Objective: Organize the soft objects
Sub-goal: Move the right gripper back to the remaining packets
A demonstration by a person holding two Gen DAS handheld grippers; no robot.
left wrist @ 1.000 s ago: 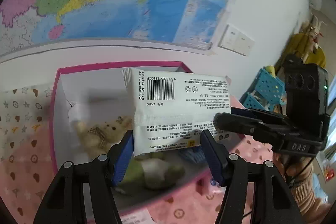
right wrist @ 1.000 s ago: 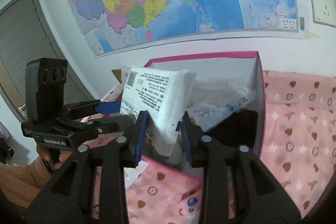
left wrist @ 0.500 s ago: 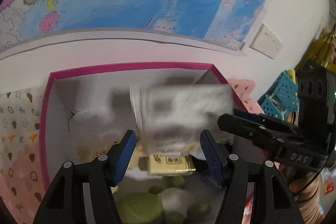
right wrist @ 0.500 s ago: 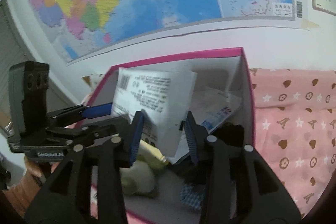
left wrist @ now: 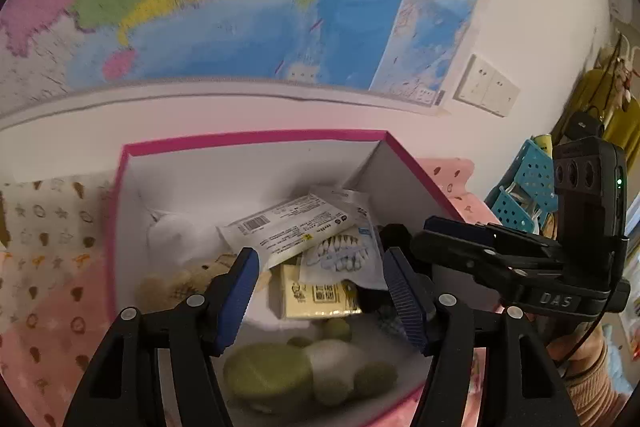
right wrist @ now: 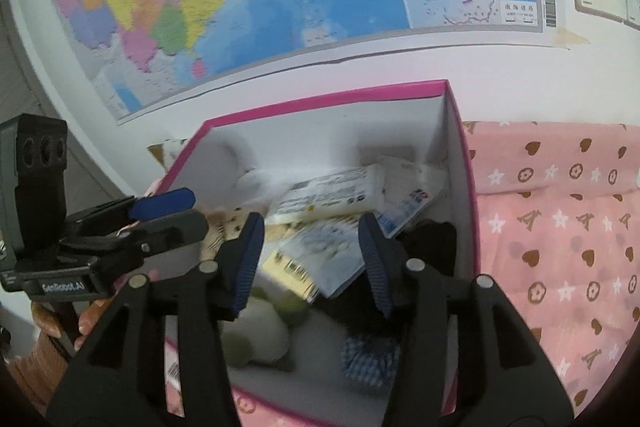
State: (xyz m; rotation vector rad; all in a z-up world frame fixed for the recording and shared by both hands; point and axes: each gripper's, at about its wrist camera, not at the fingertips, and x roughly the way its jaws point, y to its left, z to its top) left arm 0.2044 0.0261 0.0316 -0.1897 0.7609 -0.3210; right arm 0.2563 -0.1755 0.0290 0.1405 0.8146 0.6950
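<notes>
While the white tissue pack [left wrist: 288, 227] lies inside the pink-rimmed box [left wrist: 248, 139], leaning on the cotton-swab packet [left wrist: 340, 255] and yellow pack [left wrist: 320, 297], you hold both grippers above it, left gripper [left wrist: 320, 291] and right gripper [right wrist: 310, 255] with fingers apart and empty. Lower either carelessly and you may snag the loose pile or tip the box. Readable: "DAS" and "GenRobot.AI" on the grippers; the pack's print is too small.

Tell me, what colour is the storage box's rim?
Bright pink on the white cardboard box; clearest in the right wrist view.
</notes>
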